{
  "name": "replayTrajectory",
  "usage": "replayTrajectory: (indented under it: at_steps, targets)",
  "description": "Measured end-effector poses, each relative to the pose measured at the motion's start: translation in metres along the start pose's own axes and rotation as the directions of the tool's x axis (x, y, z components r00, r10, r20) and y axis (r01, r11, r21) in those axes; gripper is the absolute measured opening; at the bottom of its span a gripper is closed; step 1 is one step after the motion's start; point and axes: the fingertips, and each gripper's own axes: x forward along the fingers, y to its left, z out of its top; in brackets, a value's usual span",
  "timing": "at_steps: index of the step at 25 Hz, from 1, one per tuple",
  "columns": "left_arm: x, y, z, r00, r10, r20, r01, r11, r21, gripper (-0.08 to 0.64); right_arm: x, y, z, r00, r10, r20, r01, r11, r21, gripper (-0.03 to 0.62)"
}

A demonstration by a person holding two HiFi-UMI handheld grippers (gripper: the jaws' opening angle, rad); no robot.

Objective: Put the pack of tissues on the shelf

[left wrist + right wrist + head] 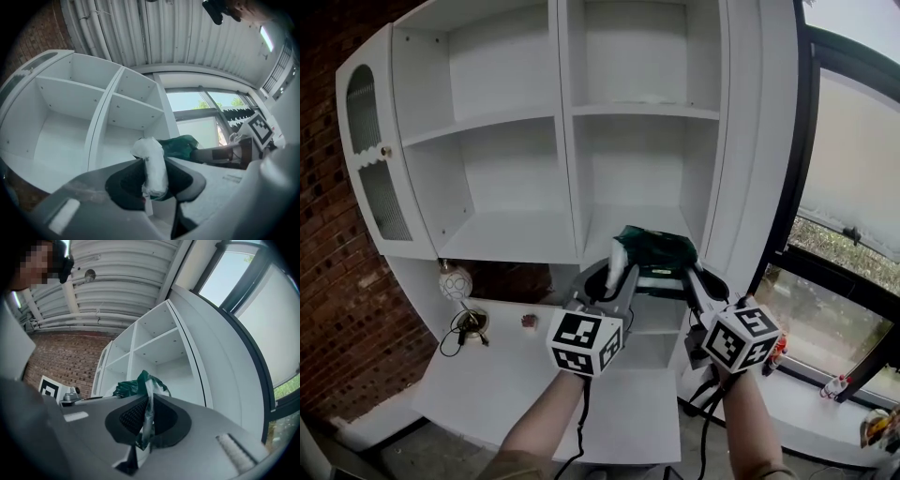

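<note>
Holding the pack of tissues [654, 249] at 6 o'clock of the shelf [623, 214] opening, I am watching one risk: the left gripper [152, 174] is clamping its white end, but the right gripper [147, 422] is pinching only loose green wrapper, which may slip or tear.

Brick wall [337, 281]: dark red, left side of the head view, running down to the floor.
Window [853, 169]: right side, dark frame, upper pane pale and frosted. Greenery [844, 246] shows through the lower pane.
Window sill [811, 412]: white. Small red-and-white item [779, 349] at its near end; a second small item [836, 384] farther right; a colourful object [877, 427] at the edge, too small to identify.
Tabletop [516, 375]: white. Round patterned ball [456, 281] on a thin stem, left rear. Dark cable loop [467, 328] at its foot. Small brown object [529, 322] apart, to the right.
Ceiling [187, 33]: corrugated, pale. Pipes [86, 23] run along it.
</note>
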Motion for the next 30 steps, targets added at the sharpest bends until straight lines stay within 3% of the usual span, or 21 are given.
replayTrajectory:
  at_steps: [12, 30]
  targets:
    - [0.050, 0.035, 0.023, 0.999, 0.017, -0.029, -0.015, 0.998, 0.069, 0.123, 0.056, -0.023, 0.024, 0.996, -0.088, -0.006, 0.087, 0.990, -0.111, 0.005]
    - [0.094, 0.057, -0.007, 0.983, 0.074, -0.165, -0.049, 0.988, 0.148, 0.126, 0.102, -0.059, 0.007, 0.963, -0.249, -0.097, 0.216, 0.938, -0.270, 0.006]
